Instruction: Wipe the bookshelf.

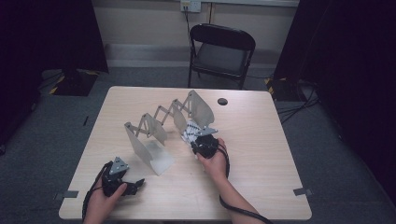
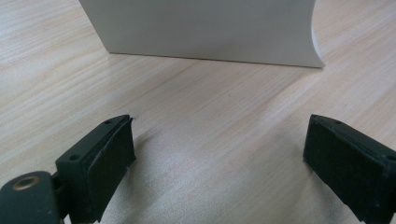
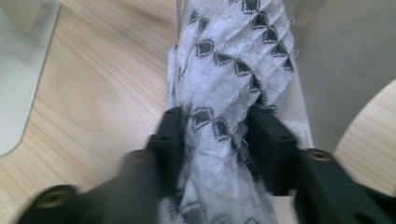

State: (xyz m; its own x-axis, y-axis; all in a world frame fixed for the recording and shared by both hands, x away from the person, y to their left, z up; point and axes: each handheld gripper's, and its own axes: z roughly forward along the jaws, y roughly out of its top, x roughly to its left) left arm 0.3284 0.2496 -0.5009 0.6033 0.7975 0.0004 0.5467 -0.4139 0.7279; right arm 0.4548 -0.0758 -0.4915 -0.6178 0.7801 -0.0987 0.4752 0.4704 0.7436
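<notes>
Pale wooden surface [image 1: 261, 154] carries a folding rack [image 1: 163, 123]; my right claw [image 3: 217, 135] is clenched on a patterned cloth [image 3: 233, 60] between its panels. My left claw [image 2: 219, 158] rests released nearby. Next I judge I must seat the cloth in its slot before letting go.

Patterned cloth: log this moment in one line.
right gripper shut on patterned cloth | at accordion rack | left gripper open, empty | table

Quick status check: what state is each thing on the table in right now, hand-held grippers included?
Expanding rack: stretched out, standing upright on the table.
Patterned cloth: bunched up, lying between two rack panels.
Right hand-held gripper: closed on the patterned cloth, pads pressing both sides.
Left hand-held gripper: open, nothing between its jaws, low over the table, facing a rack panel.
Folding chair: unfolded, unoccupied, beyond the table.
</notes>
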